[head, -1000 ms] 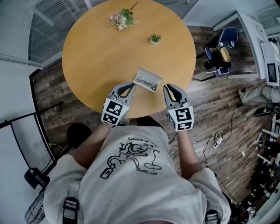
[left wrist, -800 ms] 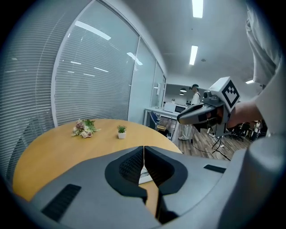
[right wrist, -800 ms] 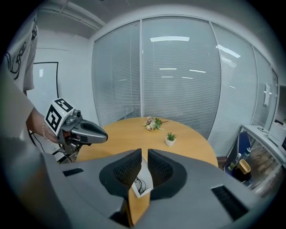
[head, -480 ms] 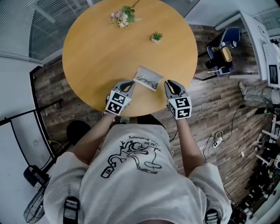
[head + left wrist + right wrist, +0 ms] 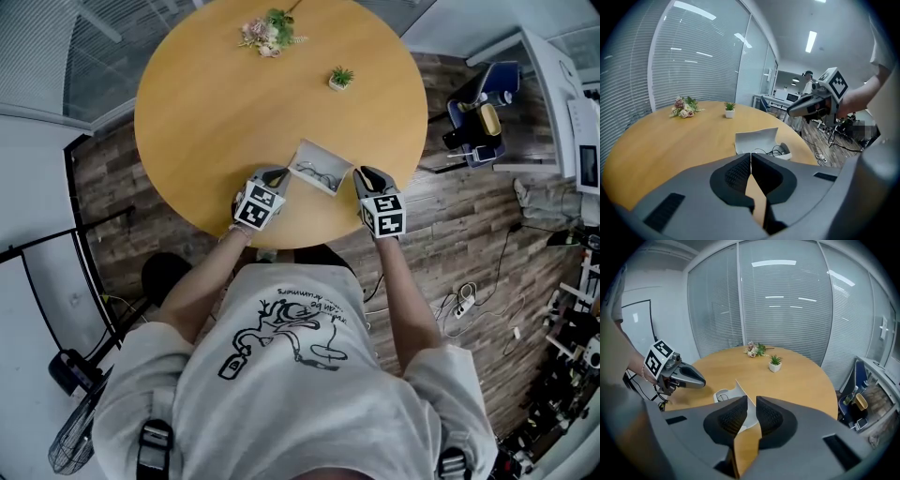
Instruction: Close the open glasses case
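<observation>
Two claws flank the open glasses case (image 5: 319, 169) at the tabletop's (image 5: 234, 94) near edge, its long axis running between them. My left claw (image 5: 277, 172) is closed and empty. My right claw (image 5: 364, 173) has just been opening, with nothing between its jaws.

A: Head view?
B: High overhead, looking steeply down on the counter (image 5: 234, 112).
A: The two gripper views?
B: Low, close, facing across it; all share the glasses case (image 5: 320, 169).
</observation>
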### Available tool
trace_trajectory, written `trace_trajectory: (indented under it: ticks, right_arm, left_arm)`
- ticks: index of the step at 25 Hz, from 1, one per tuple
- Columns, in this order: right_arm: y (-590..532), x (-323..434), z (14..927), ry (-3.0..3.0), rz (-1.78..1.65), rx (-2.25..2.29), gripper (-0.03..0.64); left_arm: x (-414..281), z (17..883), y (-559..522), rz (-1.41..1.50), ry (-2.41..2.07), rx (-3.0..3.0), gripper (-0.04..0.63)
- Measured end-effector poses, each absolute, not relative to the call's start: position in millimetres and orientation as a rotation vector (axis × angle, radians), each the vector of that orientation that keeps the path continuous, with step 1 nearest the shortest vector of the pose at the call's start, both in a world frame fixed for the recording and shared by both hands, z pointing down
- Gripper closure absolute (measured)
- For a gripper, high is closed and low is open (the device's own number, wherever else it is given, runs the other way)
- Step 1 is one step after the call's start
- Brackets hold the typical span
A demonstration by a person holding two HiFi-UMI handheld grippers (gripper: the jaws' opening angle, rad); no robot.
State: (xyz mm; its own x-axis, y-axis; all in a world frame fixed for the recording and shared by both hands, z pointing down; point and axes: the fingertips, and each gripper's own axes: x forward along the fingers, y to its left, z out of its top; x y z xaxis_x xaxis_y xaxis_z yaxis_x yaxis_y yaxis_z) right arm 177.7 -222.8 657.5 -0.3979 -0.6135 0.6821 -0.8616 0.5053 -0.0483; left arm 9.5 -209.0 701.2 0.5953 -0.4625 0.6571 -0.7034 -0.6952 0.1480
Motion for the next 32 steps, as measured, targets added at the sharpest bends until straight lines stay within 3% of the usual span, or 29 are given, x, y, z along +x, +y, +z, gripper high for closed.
trace_trajectory:
  ticks: [15, 18, 24, 32]
  right_arm:
    - [-237.9, 181.6, 716.8, -2.095, 0.647, 1.072, 0.520]
    - [-239.5, 179.7, 722.7, -2.093, 0.649, 1.030, 0.515]
    - [-239.3, 178.7, 731.8, -2.078, 0.656, 0.969, 0.515]
    - [-237.2, 173.3, 734.8, -2.078, 0.645, 0.940, 0.561]
  left_arm:
    - [14.0, 755.6, -218.7, 0.939, -0.856, 2.308, 0.568]
    - [15.0, 757.7, -220.5, 0.936, -0.849, 2.298, 0.532]
    - [17.4, 758.1, -220.6, 0.955, -0.834, 2.287, 0.525]
    - [19.0, 760.2, -219.3, 0.961, -0.800, 2.302, 0.531]
